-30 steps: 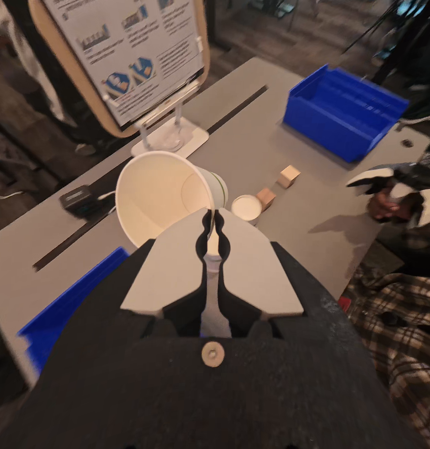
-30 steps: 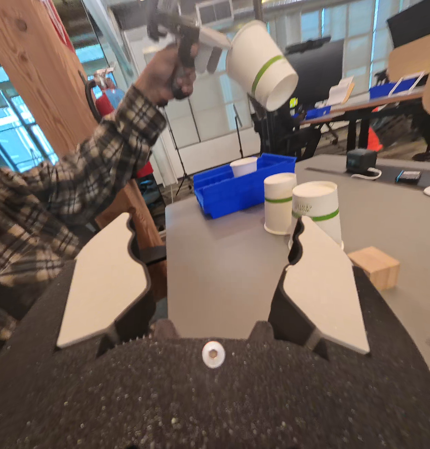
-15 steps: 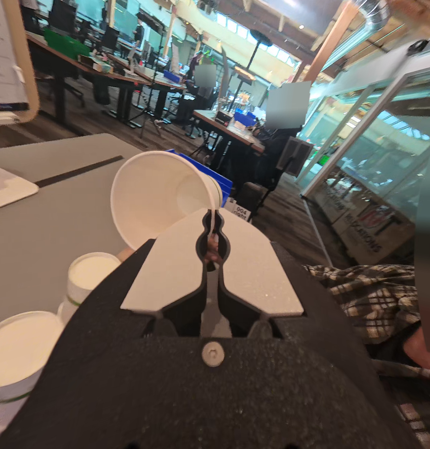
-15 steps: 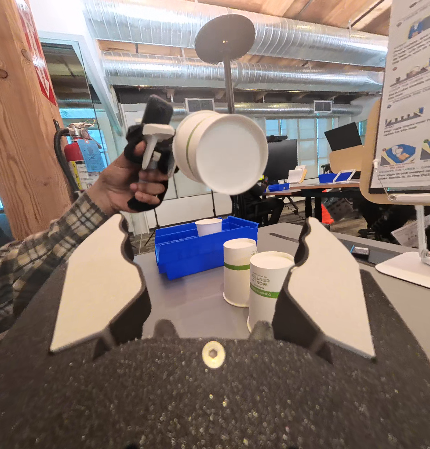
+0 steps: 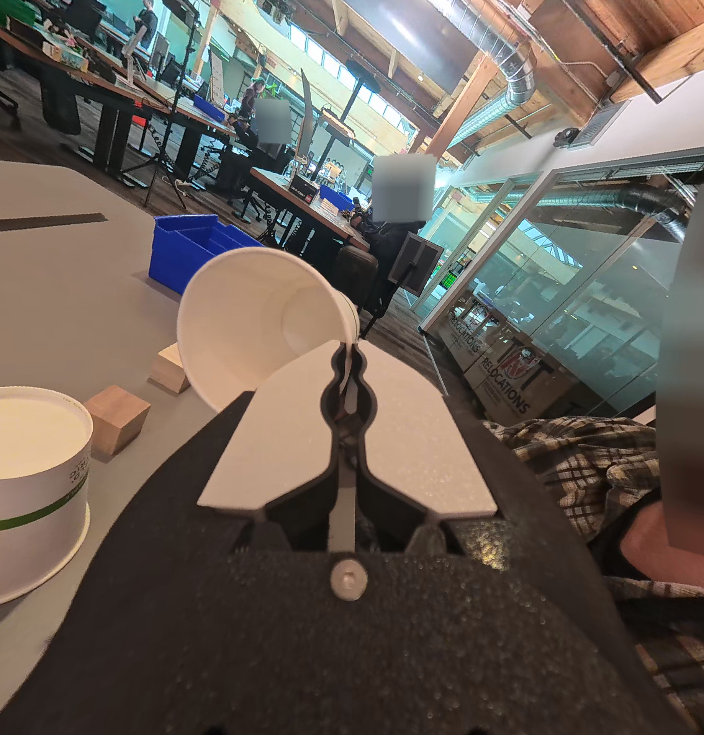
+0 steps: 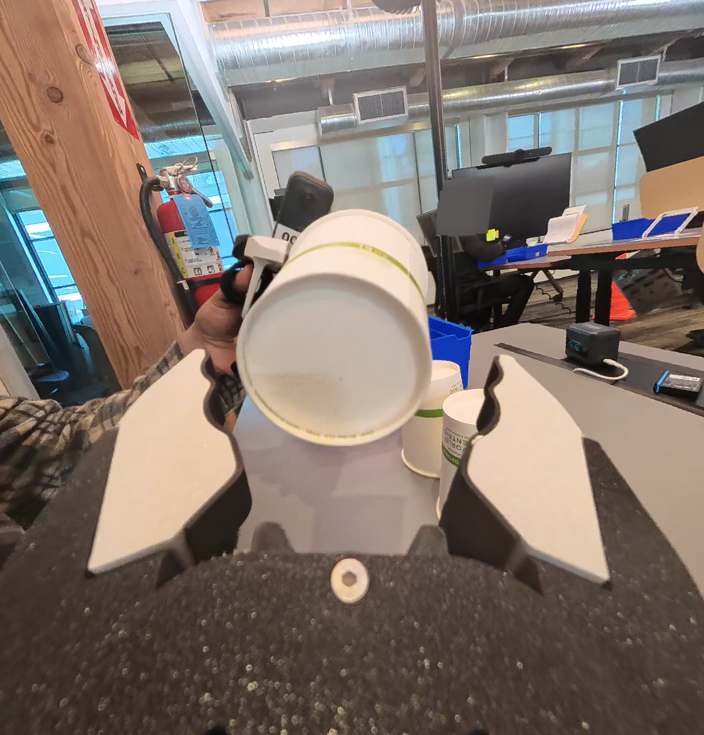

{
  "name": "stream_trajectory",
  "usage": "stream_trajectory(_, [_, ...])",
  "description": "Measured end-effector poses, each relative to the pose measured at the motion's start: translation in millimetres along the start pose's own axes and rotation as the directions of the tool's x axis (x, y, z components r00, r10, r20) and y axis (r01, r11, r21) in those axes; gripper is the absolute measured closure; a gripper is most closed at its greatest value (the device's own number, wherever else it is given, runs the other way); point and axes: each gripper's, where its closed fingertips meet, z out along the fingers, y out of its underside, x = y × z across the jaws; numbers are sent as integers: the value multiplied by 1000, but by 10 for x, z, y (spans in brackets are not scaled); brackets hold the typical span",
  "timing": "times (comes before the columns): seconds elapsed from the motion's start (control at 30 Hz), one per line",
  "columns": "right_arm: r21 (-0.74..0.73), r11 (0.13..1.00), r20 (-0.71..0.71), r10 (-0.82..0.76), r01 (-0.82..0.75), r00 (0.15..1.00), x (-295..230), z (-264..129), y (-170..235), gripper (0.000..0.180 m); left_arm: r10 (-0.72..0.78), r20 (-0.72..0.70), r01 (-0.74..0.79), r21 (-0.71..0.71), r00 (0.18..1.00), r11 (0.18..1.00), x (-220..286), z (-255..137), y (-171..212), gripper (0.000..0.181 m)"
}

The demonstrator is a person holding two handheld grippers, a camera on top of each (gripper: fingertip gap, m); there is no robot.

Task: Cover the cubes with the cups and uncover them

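The left tool pinches a tilted paper cup by its rim above two bare cubes; that thin grip may slip. The right tool gapes empty.

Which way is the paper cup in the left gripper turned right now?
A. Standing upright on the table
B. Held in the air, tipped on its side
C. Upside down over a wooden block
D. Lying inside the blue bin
B: the left gripper pinches the rim of the paper cup, which hangs on its side above the table, its bottom facing the open right gripper.
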Motion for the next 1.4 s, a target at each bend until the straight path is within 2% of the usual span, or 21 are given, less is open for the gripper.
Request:
stream_trajectory(0.2, [-53,999,0,11,-11,1000,15,-7,-3,66,-16,-17,16,3,1000,1000,-16,42,58,179])
stream_trajectory(0.3, [-75,997,13,28,-27,1000,10,-12,-9,79,-19,-31,19,8,999,1000,-7,68,78,178])
stream_trajectory(0.33, [-79,997,32,31,-28,999,-14,-17,-18,89,-20,-36,21,11,999,1000,-1,77,84,178])
stream_trajectory(0.37, [-81,996,37,37,-34,999,-18,-21,-30,89,-21,-42,21,12,999,1000,5,86,91,178])
stream_trajectory(0.77, [-206,977,13,-59,60,998,-10,-129,-125,90,-59,-79,61,13,995,998,-13,146,185,176])
stream_trajectory(1.0, [-214,973,-9,-85,81,996,22,-186,-144,90,-79,-76,79,1,994,997,-38,151,221,170])
stream_trajectory(1.4, [-291,951,-75,-136,109,988,179,-422,-174,90,-89,-48,89,5,995,996,-79,65,249,172])
